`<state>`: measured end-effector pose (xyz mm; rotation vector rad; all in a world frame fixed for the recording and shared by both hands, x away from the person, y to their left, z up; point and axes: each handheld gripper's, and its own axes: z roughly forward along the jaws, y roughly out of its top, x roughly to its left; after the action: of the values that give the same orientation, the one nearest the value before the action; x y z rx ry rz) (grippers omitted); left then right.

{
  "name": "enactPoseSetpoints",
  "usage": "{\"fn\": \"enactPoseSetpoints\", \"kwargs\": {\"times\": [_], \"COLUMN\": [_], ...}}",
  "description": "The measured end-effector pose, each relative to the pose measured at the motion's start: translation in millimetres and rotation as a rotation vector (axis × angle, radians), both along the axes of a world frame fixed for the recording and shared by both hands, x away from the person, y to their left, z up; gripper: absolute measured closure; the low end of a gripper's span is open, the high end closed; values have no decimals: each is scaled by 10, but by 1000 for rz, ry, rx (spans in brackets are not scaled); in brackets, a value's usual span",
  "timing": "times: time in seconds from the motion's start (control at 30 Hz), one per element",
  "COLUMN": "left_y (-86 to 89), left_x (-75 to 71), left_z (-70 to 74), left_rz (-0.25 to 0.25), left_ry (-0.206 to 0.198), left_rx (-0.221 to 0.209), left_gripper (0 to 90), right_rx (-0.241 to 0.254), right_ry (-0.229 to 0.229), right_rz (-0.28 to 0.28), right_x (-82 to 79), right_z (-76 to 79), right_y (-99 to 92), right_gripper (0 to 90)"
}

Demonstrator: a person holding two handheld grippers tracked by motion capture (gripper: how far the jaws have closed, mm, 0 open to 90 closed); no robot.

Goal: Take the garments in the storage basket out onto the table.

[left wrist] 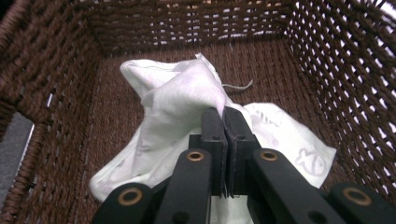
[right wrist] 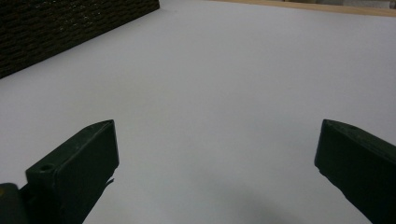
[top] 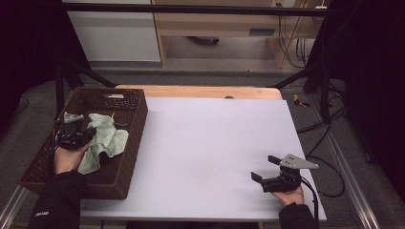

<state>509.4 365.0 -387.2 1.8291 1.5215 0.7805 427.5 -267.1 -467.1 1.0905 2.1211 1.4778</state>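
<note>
High view, left of frame: my left gripper [top: 90,131] pinches a pale green cloth [top: 106,139] lying inside the brown wicker basket [top: 135,125], while my right gripper [top: 265,168] rests at lower right on the white table [top: 210,138], jaws spread wide with nothing between them. Seen along the left gripper [left wrist: 224,116], the jaws are pressed together on a raised fold of the cloth [left wrist: 182,100], at centre frame. It looks light, thin and limp, likely to sag and trail when lifted; a bunched fold near the middle seems the best hold. Faint fish prints dot its crumpled, whitish-green surface.
</note>
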Motion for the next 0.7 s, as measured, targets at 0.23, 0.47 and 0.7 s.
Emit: {"fn": "enactPoseSetpoints", "kwargs": {"times": [0.23,0.47,0.7], "left_y": [5,33,13], "left_x": [-30,-90,-140], "left_z": [64,155,272], "left_rz": [-13,-17,-41], "left_ry": [-39,-69,-97], "left_rx": [-14,-34,-52], "left_gripper": [879,879,879], "right_rx": [0,2,-4], "right_ry": [-2,-2,-5], "right_rz": [0,1,1], "right_x": [1,-1,2], "right_z": [1,3,0], "right_y": [-2,-1,-1], "right_gripper": [4,4,4]}}
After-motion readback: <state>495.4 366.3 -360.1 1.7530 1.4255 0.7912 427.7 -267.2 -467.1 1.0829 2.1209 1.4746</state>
